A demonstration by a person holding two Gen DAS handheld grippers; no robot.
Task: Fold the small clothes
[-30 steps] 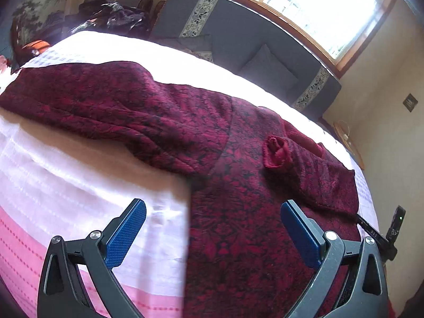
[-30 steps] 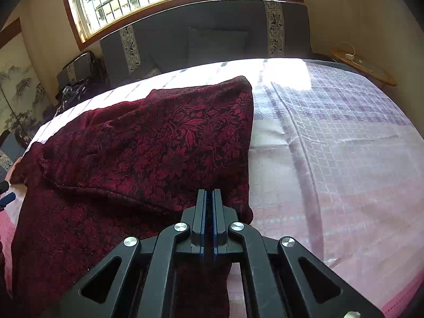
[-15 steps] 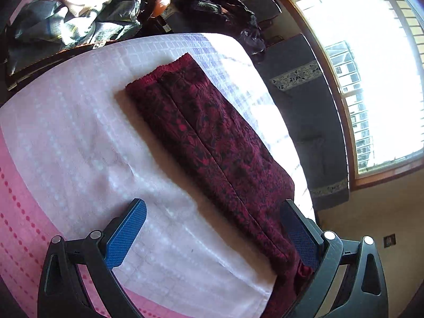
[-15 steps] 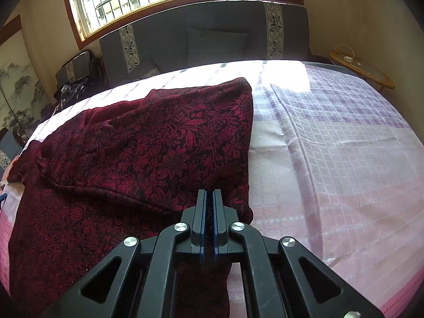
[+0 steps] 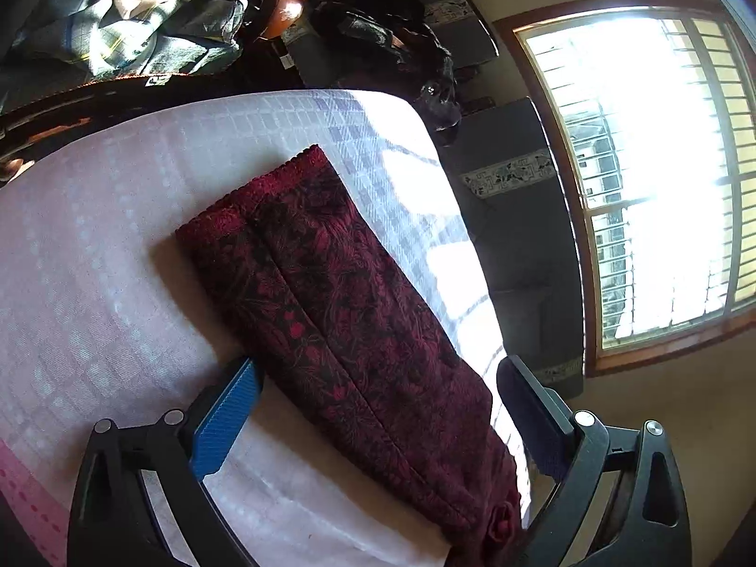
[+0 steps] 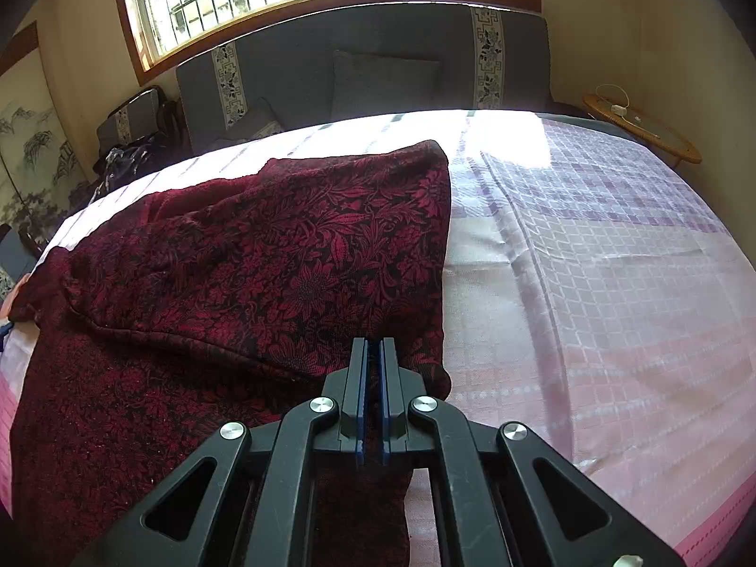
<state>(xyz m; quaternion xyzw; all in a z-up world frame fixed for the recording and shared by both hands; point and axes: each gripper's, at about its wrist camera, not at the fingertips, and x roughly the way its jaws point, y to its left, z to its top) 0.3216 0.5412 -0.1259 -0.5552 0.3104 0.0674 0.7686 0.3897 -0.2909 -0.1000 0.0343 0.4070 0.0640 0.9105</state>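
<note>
A dark red floral garment [image 6: 264, 283] lies spread on the bed, one side folded over the body. In the left wrist view its long sleeve [image 5: 340, 302] stretches away from me, scalloped cuff at the far end. My left gripper [image 5: 378, 392] is open, a blue-padded finger on each side of the sleeve's near part, just above it. My right gripper [image 6: 373, 354] has its fingers nearly together at the garment's folded right edge; I cannot see whether cloth is caught between them.
The bed has a white and pink checked cover [image 6: 590, 283]. A grey sofa [image 6: 368, 61] stands behind it under the window. A pile of clothes and bags [image 5: 141, 23] lies beyond the bed's far side. A small round table [image 6: 647, 127] stands at the right.
My left gripper has swung from the garment's body to the outstretched sleeve and moved closer over it. My right gripper has barely moved; its fingers show a slightly wider slit.
</note>
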